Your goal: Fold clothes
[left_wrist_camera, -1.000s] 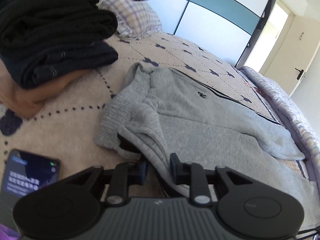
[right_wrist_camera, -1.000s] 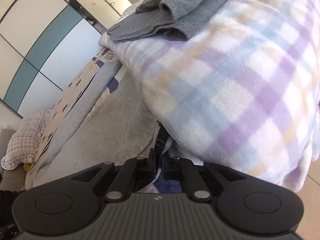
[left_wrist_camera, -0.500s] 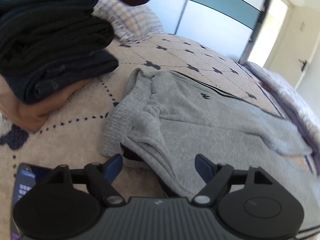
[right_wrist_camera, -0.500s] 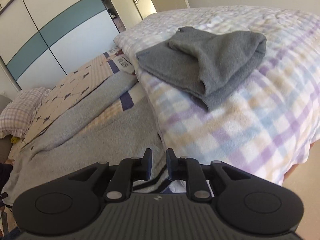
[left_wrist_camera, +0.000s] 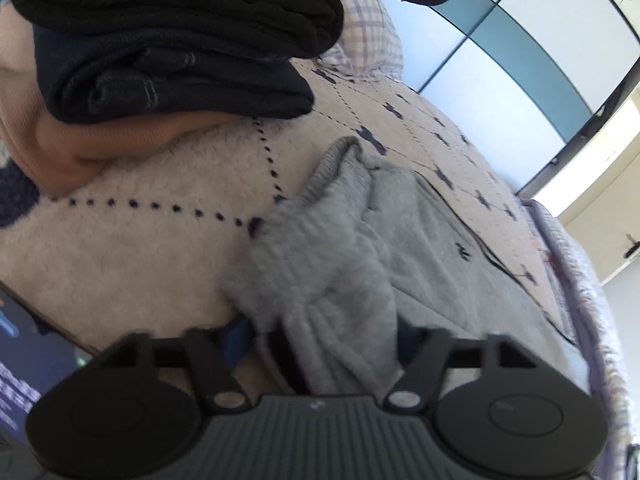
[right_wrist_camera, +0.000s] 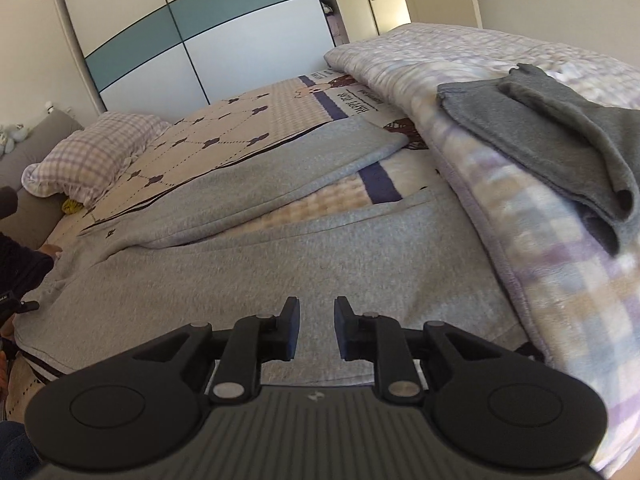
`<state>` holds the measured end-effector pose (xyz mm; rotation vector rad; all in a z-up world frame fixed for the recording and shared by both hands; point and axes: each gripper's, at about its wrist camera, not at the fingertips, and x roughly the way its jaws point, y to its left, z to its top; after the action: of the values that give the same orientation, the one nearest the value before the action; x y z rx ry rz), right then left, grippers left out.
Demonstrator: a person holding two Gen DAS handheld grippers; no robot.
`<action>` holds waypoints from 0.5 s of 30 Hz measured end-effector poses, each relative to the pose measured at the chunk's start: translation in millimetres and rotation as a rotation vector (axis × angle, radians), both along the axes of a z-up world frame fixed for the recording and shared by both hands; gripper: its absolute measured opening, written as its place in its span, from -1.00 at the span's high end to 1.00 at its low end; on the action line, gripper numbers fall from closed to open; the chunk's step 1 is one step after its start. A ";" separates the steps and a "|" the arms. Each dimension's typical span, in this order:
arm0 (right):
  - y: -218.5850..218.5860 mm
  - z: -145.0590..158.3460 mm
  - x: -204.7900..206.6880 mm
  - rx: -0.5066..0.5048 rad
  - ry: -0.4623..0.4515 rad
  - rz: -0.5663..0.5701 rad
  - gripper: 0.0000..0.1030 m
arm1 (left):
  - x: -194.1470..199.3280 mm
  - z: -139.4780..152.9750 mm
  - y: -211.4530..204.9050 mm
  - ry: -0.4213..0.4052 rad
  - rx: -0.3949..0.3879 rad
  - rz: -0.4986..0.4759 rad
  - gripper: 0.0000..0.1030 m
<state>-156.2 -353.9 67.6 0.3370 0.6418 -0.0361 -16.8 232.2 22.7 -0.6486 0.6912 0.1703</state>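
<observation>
Left wrist view: the left hand-held gripper (left_wrist_camera: 320,344) is seen low in the frame with the bunched waistband of the grey sweatpants (left_wrist_camera: 360,264) lying between its two fingers; its jaws are closing, yet whether the pads already press the cloth cannot be told, as the picture is blurred there.
Change at the left: half a second ago the fingers were spread wider and the waistband lay just beyond them; now the cloth is seen inside the gap, and the view has rolled.
Stack: folded dark clothes (left_wrist_camera: 168,40) are piled on a peach garment (left_wrist_camera: 80,148) at the upper left of the left wrist frame, apart from the sweatpants.
Phone: a lit screen (left_wrist_camera: 28,364) is cut off by the lower left edge.
Right wrist view: the right hand-held gripper (right_wrist_camera: 317,330) is held slightly parted with nothing between its fingers, above the grey sweatpants leg (right_wrist_camera: 280,272) spread across the bed (right_wrist_camera: 240,128).
Change at the right: a second ago its fingers were pressed together down against the plaid blanket (right_wrist_camera: 560,280); now they are parted.
Grey garment: a folded darker grey piece (right_wrist_camera: 552,140) rests on the plaid blanket at the right.
Pillow: a checked pillow (right_wrist_camera: 88,152) lies at the left, before the wardrobe (right_wrist_camera: 200,32).
</observation>
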 end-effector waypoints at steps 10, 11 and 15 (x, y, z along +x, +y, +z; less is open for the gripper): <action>11.1 -1.6 14.0 0.006 -0.002 0.023 0.60 | -15.6 23.3 -2.0 -0.006 0.162 -0.026 0.23; 11.8 -1.5 14.6 0.003 -0.004 0.026 0.60 | -16.6 26.9 -4.3 -0.006 0.191 -0.032 0.23; 10.8 -6.6 19.7 0.007 0.011 0.022 0.61 | -12.4 24.7 -5.4 0.024 0.238 -0.040 0.15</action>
<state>-136.5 -343.1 61.0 0.3369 0.6570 -0.0145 -29.2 226.8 47.5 -0.4056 0.6939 0.2200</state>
